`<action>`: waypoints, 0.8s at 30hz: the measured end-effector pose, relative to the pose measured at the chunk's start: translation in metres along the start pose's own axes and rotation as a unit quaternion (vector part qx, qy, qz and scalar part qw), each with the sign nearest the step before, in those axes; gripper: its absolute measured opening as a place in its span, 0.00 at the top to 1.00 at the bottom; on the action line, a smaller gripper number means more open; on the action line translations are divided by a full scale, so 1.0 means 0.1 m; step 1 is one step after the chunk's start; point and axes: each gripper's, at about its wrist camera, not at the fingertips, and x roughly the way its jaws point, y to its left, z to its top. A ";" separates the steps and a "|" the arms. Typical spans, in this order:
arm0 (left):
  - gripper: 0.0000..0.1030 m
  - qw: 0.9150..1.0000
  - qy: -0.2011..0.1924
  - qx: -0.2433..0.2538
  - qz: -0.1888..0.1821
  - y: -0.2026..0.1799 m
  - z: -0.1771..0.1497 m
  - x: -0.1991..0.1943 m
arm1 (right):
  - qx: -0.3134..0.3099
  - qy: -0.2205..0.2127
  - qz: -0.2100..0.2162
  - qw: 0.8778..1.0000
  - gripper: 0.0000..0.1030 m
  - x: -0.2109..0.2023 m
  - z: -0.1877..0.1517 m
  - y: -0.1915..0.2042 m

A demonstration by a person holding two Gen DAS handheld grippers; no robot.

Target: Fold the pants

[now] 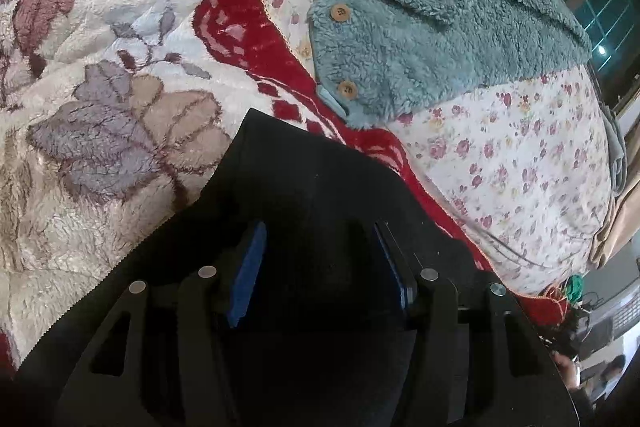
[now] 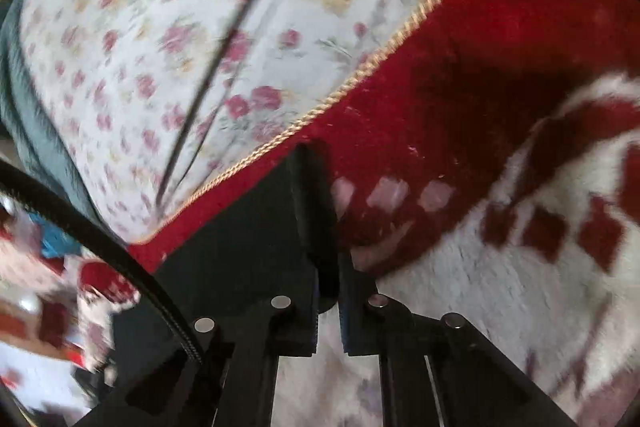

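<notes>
Between the left fingers: black pants [image 1: 304, 195], plain dark cloth with no visible pattern; the left gripper [image 1: 320, 267] stands open, blue pads [image 1: 248, 275] well apart, the cloth lying under and between them.
Right fingers: the right gripper [image 2: 326, 227] is nearly shut, pinching a black fold of the pants [image 2: 240, 251].
Pants position: draped over the fleece blanket [image 1: 100, 67], across its red border [image 2: 460, 87].
Beyond: a floral sheet [image 1: 520, 155] with a teal fleece garment [image 1: 432, 43] lying on it, wooden buttons [image 1: 340, 12] along its edge.
</notes>
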 end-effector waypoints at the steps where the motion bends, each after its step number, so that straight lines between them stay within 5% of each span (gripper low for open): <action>1: 0.48 1.000 0.000 0.002 0.002 0.00 0.00 0.00 | -0.005 -0.013 -0.003 1.000 0.93 -0.13 -0.05 0.02; 5: 0.48 1.000 0.001 0.007 0.007 -0.01 0.00 0.01 | 0.023 -0.059 -0.016 0.998 0.94 -0.67 -0.31 -0.02; 11: 0.48 1.000 0.009 0.009 0.005 -0.03 0.00 0.00 | 0.043 -0.054 -0.034 0.997 0.94 -1.07 -0.65 -0.23; 16: 0.48 0.999 0.039 -0.008 0.008 -0.05 0.09 0.00 | 0.084 -0.008 -0.049 0.995 0.94 -0.84 -0.82 -0.52; 19: 0.48 0.994 0.079 -0.071 -0.011 0.05 0.29 -0.10 | 0.111 -0.042 -0.031 0.992 0.94 -0.85 -0.93 -0.66; 21: 0.48 0.991 0.078 -0.109 -0.024 0.18 0.47 -0.19 | 0.089 -0.065 -0.035 0.993 0.93 -0.86 -0.98 -0.62; 24: 0.35 0.985 0.064 -0.160 -0.029 0.44 0.77 -0.28 | -0.015 -0.113 -0.066 0.991 0.93 -0.84 -1.09 -0.47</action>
